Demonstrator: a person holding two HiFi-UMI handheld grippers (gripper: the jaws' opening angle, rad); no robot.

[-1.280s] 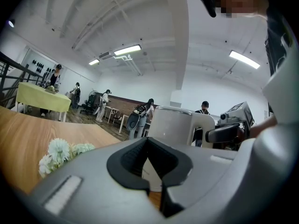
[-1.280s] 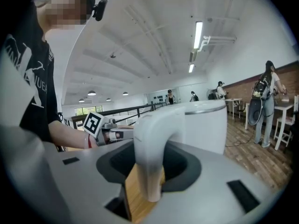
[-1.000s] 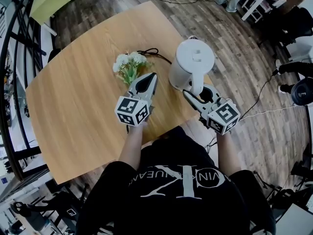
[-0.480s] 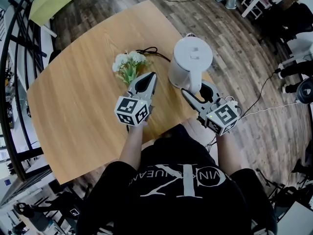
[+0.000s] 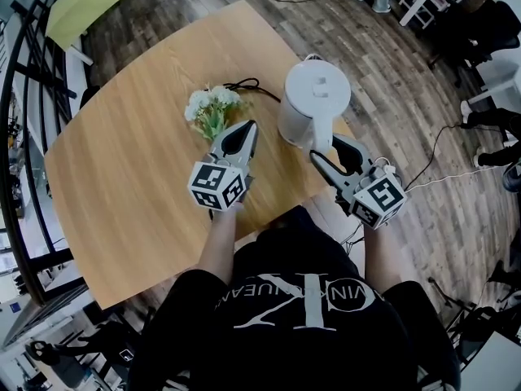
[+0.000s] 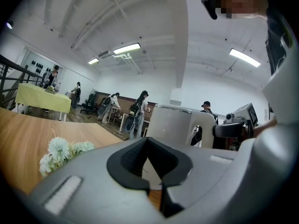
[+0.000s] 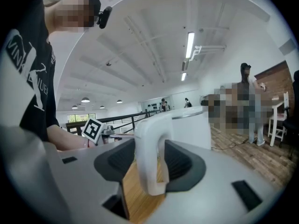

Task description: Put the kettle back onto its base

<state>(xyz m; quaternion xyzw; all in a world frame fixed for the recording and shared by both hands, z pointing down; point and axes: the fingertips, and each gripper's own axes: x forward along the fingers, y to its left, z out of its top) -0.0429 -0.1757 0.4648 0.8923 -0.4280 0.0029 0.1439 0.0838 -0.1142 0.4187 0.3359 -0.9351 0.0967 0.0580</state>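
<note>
A white electric kettle [image 5: 316,104] stands upright near the table's right edge, its handle [image 5: 323,137] turned toward me. From above I cannot make out its base under it. My right gripper [image 5: 324,147] reaches in from the near side. Its jaws are opening, and the handle [image 7: 149,143] stands between the dark pads with a little space on each side. My left gripper [image 5: 247,126] hovers to the left of the kettle with its jaws shut on nothing. The left gripper view shows the kettle [image 6: 170,125] just beyond that gripper [image 6: 161,183].
A small bunch of white flowers [image 5: 210,108] lies on the wooden table [image 5: 130,161], just beyond the left gripper. A black cable [image 5: 248,85] runs across the table toward the kettle. The table edge drops to wooden floor right of the kettle, where a white cord [image 5: 431,182] lies.
The right gripper's jaws have spread wider around the kettle handle. The kettle has stayed upright in the same spot, and the left gripper has not moved.
</note>
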